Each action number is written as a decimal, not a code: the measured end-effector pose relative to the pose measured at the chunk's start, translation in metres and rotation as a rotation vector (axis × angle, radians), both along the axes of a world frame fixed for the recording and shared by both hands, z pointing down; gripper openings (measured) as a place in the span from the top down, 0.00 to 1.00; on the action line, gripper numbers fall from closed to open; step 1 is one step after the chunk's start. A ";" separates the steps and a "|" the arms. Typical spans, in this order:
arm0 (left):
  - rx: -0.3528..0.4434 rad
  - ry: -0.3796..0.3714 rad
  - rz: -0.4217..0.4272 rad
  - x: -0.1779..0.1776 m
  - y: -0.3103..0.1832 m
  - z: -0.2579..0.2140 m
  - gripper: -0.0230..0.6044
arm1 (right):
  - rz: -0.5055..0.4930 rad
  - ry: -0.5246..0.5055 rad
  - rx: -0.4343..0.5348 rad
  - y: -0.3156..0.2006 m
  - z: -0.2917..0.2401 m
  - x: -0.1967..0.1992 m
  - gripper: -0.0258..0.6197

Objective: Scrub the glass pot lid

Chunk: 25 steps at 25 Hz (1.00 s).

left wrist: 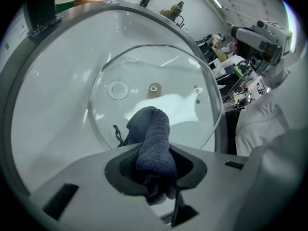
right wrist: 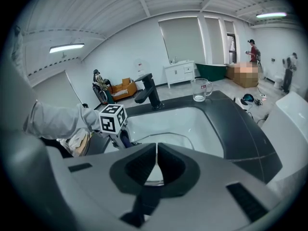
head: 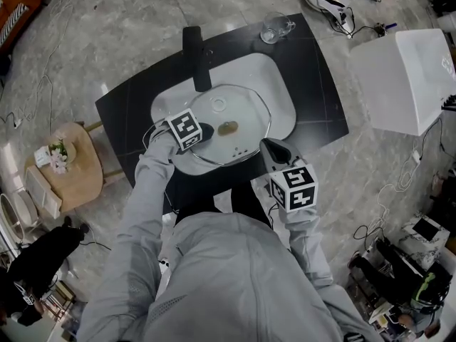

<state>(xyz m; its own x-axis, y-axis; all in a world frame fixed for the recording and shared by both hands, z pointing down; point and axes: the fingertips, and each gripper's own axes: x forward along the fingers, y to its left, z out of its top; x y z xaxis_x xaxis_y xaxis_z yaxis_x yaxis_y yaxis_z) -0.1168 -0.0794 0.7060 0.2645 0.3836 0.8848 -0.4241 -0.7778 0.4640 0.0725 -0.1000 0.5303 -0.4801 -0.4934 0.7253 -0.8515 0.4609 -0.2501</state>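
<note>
Two grippers are seen in the head view over a black worktop (head: pixel 320 98) with one white basin (head: pixel 281 95) sunk into it. The left gripper (head: pixel 203 131) is held over the basin's near-left part and is clamped on one dark cloth (head: pixel 209 128). The right gripper (head: pixel 269 148) is held at the basin's near-right corner, just beside the rim of the lid (head: pixel 246 105). This one round glass lid is laid nearly flat in the basin. Being round, it shows no long axis, and its near edge is carried past the basin's near rim. One brown knob (head: pixel 228 127) is seen at its centre; which face is turned up cannot be told. One black tap (head: pixel 196 55) is stood at the basin's far-left edge. One glass mug (head: pixel 274 27) is stood at the worktop's far edge.

From the left gripper view, the jaws of the left gripper (left wrist: pixel 155 154) are seen closed on the cloth (left wrist: pixel 151 124). Its free end is laid over the lid's (left wrist: pixel 144 66) near part, short of the knob (left wrist: pixel 154 88). One small vent hole (left wrist: pixel 196 89) is seen in the glass beside the knob.

From the right gripper view, the jaws of the right gripper (right wrist: pixel 156 150) are seen pressed together with nothing between them. The lid's near rim (right wrist: pixel 166 136) is seen just beyond them. The left gripper's marker cube (right wrist: pixel 113 119) is seen over the basin's left side. The tap (right wrist: pixel 149 93) and the mug (right wrist: pixel 199 89) are seen along the worktop's far edge.
</note>
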 end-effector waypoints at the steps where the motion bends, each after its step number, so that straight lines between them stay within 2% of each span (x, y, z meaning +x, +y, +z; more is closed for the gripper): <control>1: 0.024 -0.019 -0.010 -0.002 -0.006 0.003 0.78 | 0.003 0.000 -0.002 -0.001 0.001 0.001 0.91; 5: 0.101 -0.078 -0.052 -0.009 -0.025 0.022 0.78 | 0.011 0.001 -0.008 -0.005 0.004 0.001 0.91; 10: 0.159 -0.090 -0.123 -0.006 -0.043 0.039 0.78 | 0.024 0.007 -0.020 -0.007 0.008 0.004 0.91; 18: 0.310 -0.077 -0.247 0.003 -0.084 0.053 0.78 | 0.049 0.016 -0.029 -0.011 0.011 0.012 0.91; 25: 0.393 -0.015 -0.325 0.026 -0.109 0.061 0.78 | 0.058 0.019 -0.020 -0.009 0.009 0.011 0.91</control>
<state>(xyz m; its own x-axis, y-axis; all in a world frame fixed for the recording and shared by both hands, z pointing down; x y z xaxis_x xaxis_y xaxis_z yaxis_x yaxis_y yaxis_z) -0.0907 -0.1882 0.7667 0.3013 -0.0791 0.9502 -0.6774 -0.7191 0.1549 0.0838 -0.1088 0.5395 -0.4370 -0.5052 0.7442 -0.8814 0.4055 -0.2423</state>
